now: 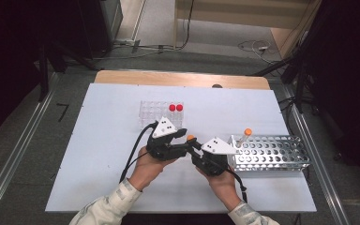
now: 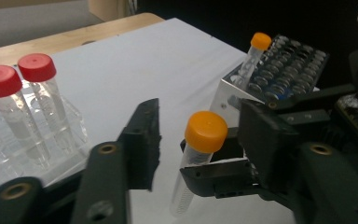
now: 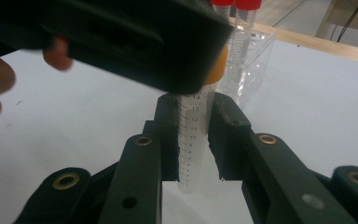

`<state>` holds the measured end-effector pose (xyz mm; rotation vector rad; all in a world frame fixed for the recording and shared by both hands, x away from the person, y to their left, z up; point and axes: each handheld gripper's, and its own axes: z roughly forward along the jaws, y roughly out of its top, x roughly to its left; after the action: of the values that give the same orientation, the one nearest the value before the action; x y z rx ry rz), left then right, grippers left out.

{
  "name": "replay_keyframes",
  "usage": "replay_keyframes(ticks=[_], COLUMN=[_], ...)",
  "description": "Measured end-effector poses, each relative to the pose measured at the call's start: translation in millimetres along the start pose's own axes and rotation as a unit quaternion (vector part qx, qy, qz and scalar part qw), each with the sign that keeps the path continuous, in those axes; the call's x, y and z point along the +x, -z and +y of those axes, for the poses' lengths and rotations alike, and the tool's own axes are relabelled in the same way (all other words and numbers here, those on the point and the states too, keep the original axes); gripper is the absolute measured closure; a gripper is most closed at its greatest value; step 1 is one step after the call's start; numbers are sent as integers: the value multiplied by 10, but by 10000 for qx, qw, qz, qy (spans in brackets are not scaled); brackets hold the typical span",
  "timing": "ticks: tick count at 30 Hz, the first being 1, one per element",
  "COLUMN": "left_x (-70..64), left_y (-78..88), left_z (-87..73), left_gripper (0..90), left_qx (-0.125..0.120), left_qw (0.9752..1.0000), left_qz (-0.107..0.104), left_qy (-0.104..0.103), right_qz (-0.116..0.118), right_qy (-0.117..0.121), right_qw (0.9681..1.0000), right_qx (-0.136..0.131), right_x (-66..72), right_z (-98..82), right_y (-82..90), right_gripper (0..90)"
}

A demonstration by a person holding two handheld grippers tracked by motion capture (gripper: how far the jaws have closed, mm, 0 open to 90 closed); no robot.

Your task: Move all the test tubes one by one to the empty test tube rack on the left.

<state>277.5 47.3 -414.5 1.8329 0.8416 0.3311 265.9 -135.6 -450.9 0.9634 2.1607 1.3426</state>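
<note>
An orange-capped clear tube (image 3: 192, 140) with printed graduations stands upright between the pads of my right gripper (image 3: 193, 144), which is shut on its body. In the high view both grippers meet at the table's middle, the left gripper (image 1: 183, 149) reaching in from the left and the right gripper (image 1: 198, 151) from the lower right, with the orange cap (image 1: 190, 137) above them. In the left gripper view my left gripper (image 2: 199, 144) stands with a jaw on each side of the cap (image 2: 206, 130), a small gap showing on both sides.
A clear plastic rack (image 1: 155, 112) with two red-capped tubes (image 1: 176, 108) stands just behind the grippers. A perforated metal rack (image 1: 272, 152) at the right holds one orange-capped tube (image 1: 246, 134). The white board (image 1: 108, 136) lies on a wooden table.
</note>
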Motion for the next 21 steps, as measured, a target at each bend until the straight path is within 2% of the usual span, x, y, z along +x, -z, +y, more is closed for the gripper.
replay_keyframes(ticks=[4, 7, 9, 12, 15, 21], left_x=[-9, 0, 37, 160, 324, 599], left_y=[-19, -6, 31, 133, 264, 478], left_z=[-21, -12, 9, 58, 94, 151], left_gripper=[687, 701, 703, 703, 703, 703], left_qx=[50, 60, 5, -120, -240, -449], left_qw=[9999, 9999, 9998, 9994, 9980, 9934], left_qz=[38, 77, 147, 328, 554, 967], left_qy=[-103, -141, -132, -8, 183, 431], right_qz=[38, 59, 109, 125, 134, 43], right_qy=[17, 18, 18, 55, 37, -27], right_qw=[10000, 10000, 9999, 9999, 9999, 10000], right_qx=[-23, -6, -13, 46, 26, -39], right_x=[30, 32, 24, -14, -100, -272], right_z=[21, 22, 26, 30, 17, -38], right_y=[-5, 1, 21, 111, 262, 613], right_gripper=[714, 706, 592, 484, 445, 415])
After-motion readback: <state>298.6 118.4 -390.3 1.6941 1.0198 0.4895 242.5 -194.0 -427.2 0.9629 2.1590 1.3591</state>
